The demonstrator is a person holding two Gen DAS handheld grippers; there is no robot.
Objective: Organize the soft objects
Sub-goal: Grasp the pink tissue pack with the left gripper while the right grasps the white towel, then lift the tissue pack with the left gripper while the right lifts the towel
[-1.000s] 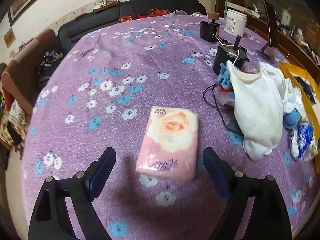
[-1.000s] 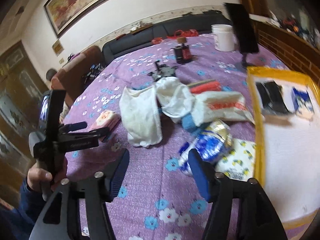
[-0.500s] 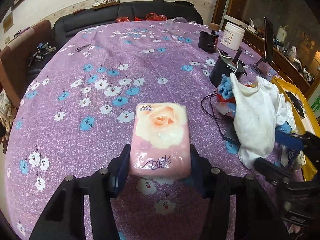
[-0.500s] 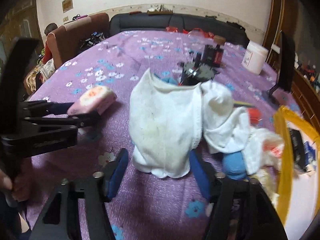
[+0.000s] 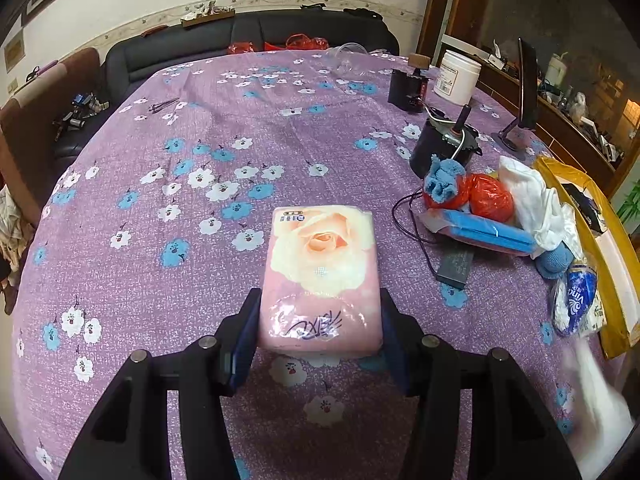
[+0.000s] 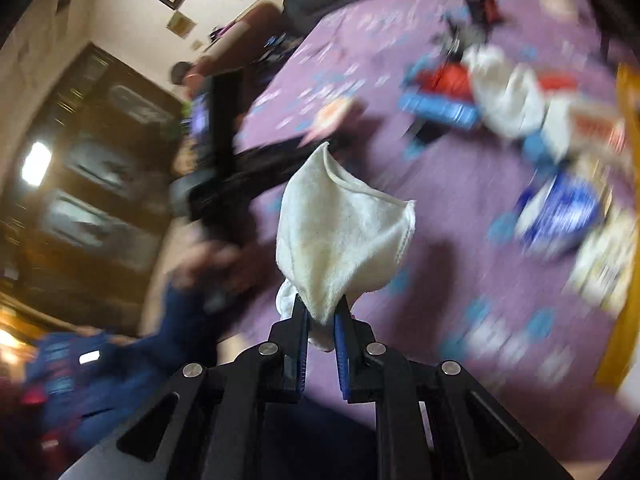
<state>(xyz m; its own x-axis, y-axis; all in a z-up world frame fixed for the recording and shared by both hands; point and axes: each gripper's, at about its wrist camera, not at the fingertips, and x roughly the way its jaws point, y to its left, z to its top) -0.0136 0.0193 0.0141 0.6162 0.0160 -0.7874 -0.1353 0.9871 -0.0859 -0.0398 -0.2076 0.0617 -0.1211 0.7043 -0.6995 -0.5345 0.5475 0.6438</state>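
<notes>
A pink tissue pack point(image 5: 322, 276) with a rose print lies on the purple flowered tablecloth point(image 5: 180, 208). My left gripper point(image 5: 318, 320) is shut on its near end, both pads pressing its sides. My right gripper point(image 6: 321, 314) is shut on a white towel point(image 6: 340, 236), which hangs in the air above the table; that view is blurred. The same towel shows as a white smear point(image 5: 600, 392) at the lower right of the left wrist view. A pile of soft things stays on the right: a white cloth point(image 5: 536, 196), a blue plush point(image 5: 442, 174), a red bag point(image 5: 490, 196).
A black pot point(image 5: 444, 148), a cable with a black adapter point(image 5: 454, 266), a white tub point(image 5: 456, 76) and a blue tissue bag point(image 5: 578, 300) crowd the right side. A yellow-rimmed tray point(image 5: 600, 248) lies at the right edge. A dark sofa point(image 5: 256, 36) stands behind the table.
My left gripper closed on the tissue pack. My right gripper closed on the white towel and lifted it off the pile, swinging away from it.
</notes>
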